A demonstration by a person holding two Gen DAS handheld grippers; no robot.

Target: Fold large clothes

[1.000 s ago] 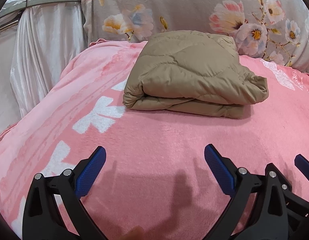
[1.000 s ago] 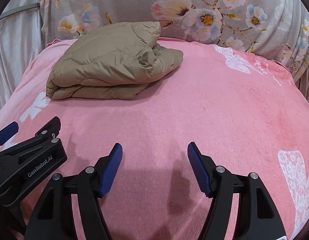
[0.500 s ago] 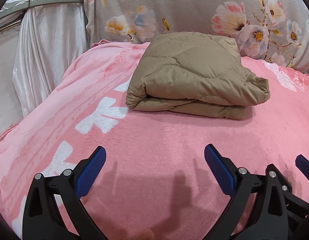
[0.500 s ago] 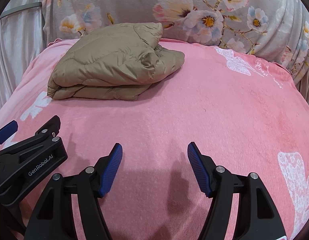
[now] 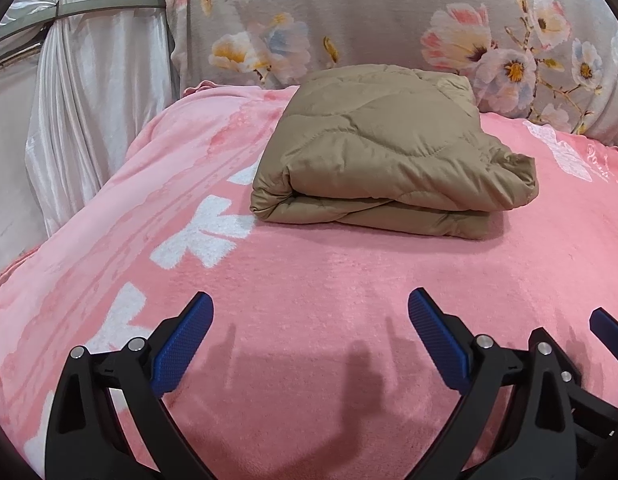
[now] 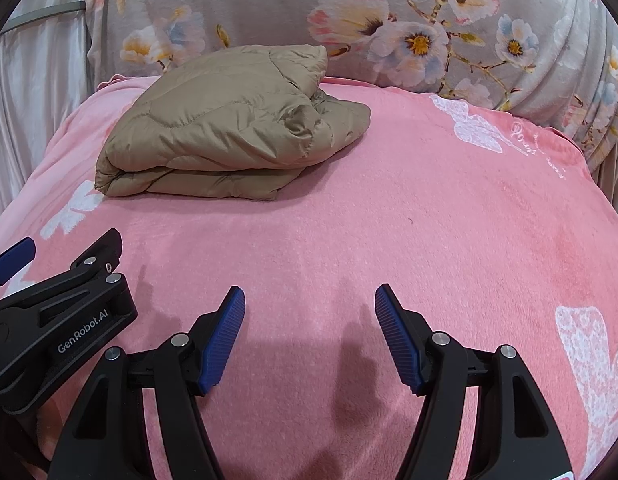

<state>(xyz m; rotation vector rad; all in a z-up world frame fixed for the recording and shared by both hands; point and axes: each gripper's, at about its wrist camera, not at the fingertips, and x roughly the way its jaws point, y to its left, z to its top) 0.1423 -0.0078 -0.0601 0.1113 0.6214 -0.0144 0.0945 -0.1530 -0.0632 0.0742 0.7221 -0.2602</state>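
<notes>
Tan quilted jacket (image 5: 385,152), folded flat, on pink blanket (image 5: 349,288).

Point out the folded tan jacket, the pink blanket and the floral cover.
Folded tan jacket (image 5: 385,152), left wrist view: middle of its top layer.
Pink blanket (image 6: 389,232), right wrist view: bare stretch before the jacket.
Floral cover (image 6: 261,12), right wrist view: grey area between flowers.

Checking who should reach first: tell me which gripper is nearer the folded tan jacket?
Left, slightly. The folded tan jacket lies straight ahead of the left gripper; from the right gripper it sits ahead and off to the left.
</notes>
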